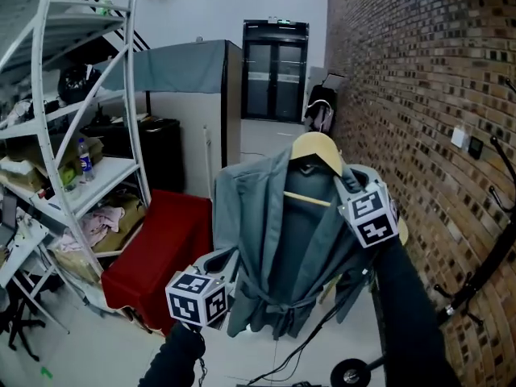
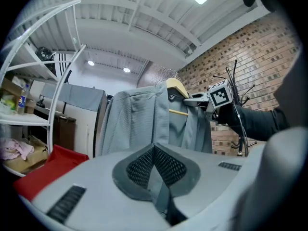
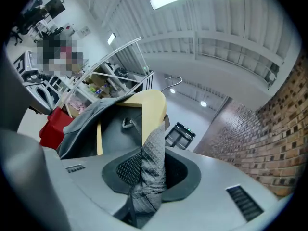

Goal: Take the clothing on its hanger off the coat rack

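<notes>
A grey-green robe (image 1: pixel 274 248) hangs on a pale wooden hanger (image 1: pixel 317 147) in mid-air, away from the black coat rack (image 1: pixel 484 272) at the right. My right gripper (image 1: pixel 348 190) is shut on the hanger's right shoulder with robe cloth over it. In the right gripper view the cloth (image 3: pixel 151 172) is pinched between the jaws and the hanger (image 3: pixel 151 112) rises just beyond. My left gripper (image 1: pixel 226 268) is shut on the robe's lower left edge. In the left gripper view a thin fold (image 2: pixel 156 172) runs between the pads and the robe (image 2: pixel 134 124) hangs ahead.
A white metal shelf unit (image 1: pixel 72 135) with clutter stands at the left. A red-covered box (image 1: pixel 165 248) sits beside it. A black glass-door cabinet (image 1: pixel 274 67) is at the back. The brick wall (image 1: pixel 403 95) runs along the right. Cables and a wheel (image 1: pixel 351 373) lie on the floor.
</notes>
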Available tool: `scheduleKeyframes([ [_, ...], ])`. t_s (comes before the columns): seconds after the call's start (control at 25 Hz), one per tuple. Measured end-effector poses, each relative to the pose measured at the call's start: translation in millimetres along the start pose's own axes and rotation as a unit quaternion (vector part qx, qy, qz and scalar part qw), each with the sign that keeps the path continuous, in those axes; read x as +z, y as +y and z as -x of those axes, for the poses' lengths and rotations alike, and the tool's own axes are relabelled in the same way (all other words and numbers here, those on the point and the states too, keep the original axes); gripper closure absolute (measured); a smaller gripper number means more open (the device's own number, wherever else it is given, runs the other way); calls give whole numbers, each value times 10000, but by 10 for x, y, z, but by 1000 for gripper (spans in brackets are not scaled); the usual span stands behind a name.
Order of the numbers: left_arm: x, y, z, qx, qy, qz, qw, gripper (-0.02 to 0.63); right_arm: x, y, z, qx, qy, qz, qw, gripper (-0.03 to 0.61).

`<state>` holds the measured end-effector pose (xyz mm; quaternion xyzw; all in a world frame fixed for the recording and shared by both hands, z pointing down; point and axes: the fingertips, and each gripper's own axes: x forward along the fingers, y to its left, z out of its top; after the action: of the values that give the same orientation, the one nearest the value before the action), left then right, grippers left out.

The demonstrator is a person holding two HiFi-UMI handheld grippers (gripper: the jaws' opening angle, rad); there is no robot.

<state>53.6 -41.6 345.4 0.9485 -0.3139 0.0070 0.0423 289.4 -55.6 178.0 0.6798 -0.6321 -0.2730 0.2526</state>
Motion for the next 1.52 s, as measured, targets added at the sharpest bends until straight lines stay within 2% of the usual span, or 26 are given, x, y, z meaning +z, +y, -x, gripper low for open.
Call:
scheduleKeyframes([
  [0.28,255,1509,349,948,-98,-41,9954,611,1267,402,-1386,254,-824,118,9962,509],
  [0.44,456,2243,437,1456,-185,-41,9892,611,1930,740,-2209,605,-1272,120,9900,509],
  [0.6,581,2939,410,1964,-282,-104,9801,610,2382,1179,-3027,1041,-1719,10,9796,509],
  [0.72,679,3531,342,2391,-399,-153,9701,611,2674,1551,-3708,1413,-2077,-91,9679,509],
  [0.84,761,4145,224,2901,-527,-63,9555,611,2999,1951,-4434,1873,-2411,-181,9521,509],
  [1.04,1017,4988,-68,3517,-578,-12,9343,611,3575,2352,-5527,2389,-2843,-162,9283,509],
  [1.28,1031,5739,-321,4086,-617,143,9105,611,3858,2852,-6424,2773,-3207,-134,9056,509],
  [1.52,744,6277,-429,4523,-405,418,8899,610,3689,3627,-7065,3230,-3319,-170,8862,509],
])
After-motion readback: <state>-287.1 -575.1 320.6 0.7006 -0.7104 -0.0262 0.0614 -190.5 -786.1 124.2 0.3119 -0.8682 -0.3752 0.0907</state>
